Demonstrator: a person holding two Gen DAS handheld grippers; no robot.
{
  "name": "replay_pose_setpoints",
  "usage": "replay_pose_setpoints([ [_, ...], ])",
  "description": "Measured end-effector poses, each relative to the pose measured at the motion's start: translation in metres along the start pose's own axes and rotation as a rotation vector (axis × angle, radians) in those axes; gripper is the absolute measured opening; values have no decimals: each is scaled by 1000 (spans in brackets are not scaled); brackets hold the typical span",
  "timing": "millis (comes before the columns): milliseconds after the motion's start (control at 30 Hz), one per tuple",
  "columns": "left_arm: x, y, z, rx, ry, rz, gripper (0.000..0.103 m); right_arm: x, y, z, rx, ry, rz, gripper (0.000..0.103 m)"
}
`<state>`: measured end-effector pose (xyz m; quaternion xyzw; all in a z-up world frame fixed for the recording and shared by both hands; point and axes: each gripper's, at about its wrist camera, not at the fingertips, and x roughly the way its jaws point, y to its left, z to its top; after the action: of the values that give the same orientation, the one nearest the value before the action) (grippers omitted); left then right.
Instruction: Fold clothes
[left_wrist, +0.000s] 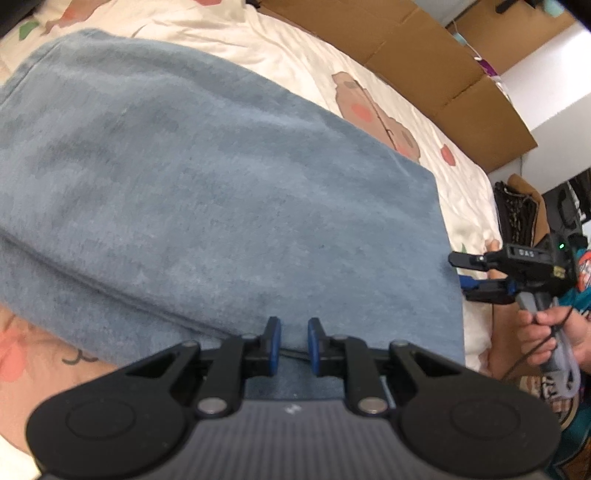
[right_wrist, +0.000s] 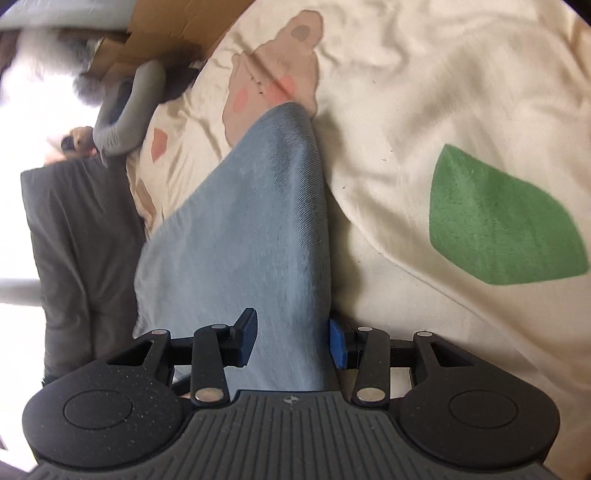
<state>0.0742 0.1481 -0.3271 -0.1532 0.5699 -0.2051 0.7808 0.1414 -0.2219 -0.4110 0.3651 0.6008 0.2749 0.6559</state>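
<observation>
A blue cloth (left_wrist: 221, 192) lies folded in layers on a cream printed bed sheet (left_wrist: 295, 51). My left gripper (left_wrist: 293, 343) is at its near edge. The jaws stand narrow, and the cloth fills the small gap between the blue pads and runs on under the gripper body. My right gripper (left_wrist: 460, 275) is at the cloth's right edge, rolled so one finger sits above the other, with a hand (left_wrist: 554, 332) holding it. In the right wrist view, the right gripper (right_wrist: 291, 341) has a thick ridge of the blue cloth (right_wrist: 258, 206) between its pads.
Cardboard boxes (left_wrist: 424, 55) line the far side of the bed. A second person's grey sleeve (right_wrist: 129, 103) shows beyond the bed corner, beside a dark grey fabric (right_wrist: 74, 240). The sheet (right_wrist: 406, 92) carries a bear print and a green leaf print (right_wrist: 498, 221).
</observation>
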Motion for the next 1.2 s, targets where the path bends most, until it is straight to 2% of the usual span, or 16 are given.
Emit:
replay_pose_setpoints([
  [100, 2, 2, 1, -25, -5, -23, 16, 6, -4, 2, 15, 8, 27, 42],
  [267, 2, 1, 6, -33, -3, -19, 16, 10, 4, 5, -18, 48, 70, 43],
  [400, 3, -5, 12, 10, 27, -2, 16, 5, 7, 5, -20, 36, 144, 43],
  [533, 3, -8, 17, 44, 58, 12, 16, 15, -3, 1, 3, 13, 145, 42],
  [667, 6, -9, 20, 50, 62, 29, 17, 27, -8, 2, 22, 13, 142, 28],
  [800, 10, -7, 20, 11, 52, 34, 17, 33, -6, 6, 19, 22, 132, 20],
  [867, 12, -8, 19, 17, 51, 31, 17, 29, 0, 6, -4, 35, 134, 9],
  [1000, 14, -9, 18, 33, 53, 19, 20, 18, 8, 9, -37, 51, 165, 9],
  [1200, 12, -6, 19, 23, 38, 21, 20, 41, 1, 14, -20, 98, 121, 12],
])
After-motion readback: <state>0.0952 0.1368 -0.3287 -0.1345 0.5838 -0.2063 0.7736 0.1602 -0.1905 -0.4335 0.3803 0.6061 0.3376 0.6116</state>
